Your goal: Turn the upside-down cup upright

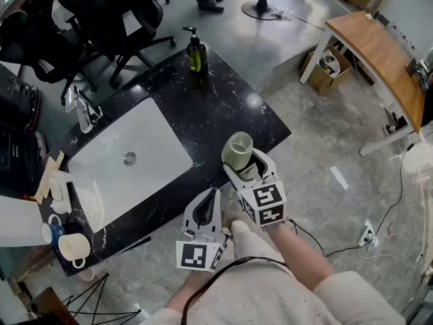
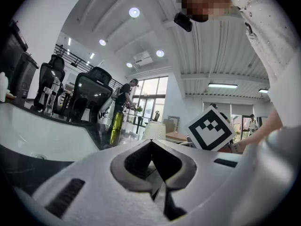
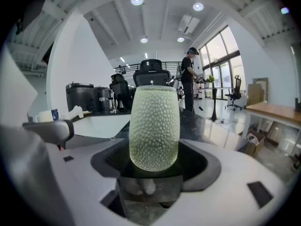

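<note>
Jaws apart; cup (image 1: pixel 237 149) near counter edge (image 1: pixel 277 138)

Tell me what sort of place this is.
Likely an office break area: a black marble counter with a white sink, black office chairs behind it, and a wooden desk on the open floor.

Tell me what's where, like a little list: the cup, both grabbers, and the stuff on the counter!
cup: bumpy pale-green glass, at the near edge of the black counter
right gripper: jaws wide apart, cup between them, pads seem not to touch it
left gripper: jaws together, empty, beside the right one
sink: white, set into the counter
soap bottle: at the counter's far edge
cream mug: at the counter's left end
</note>
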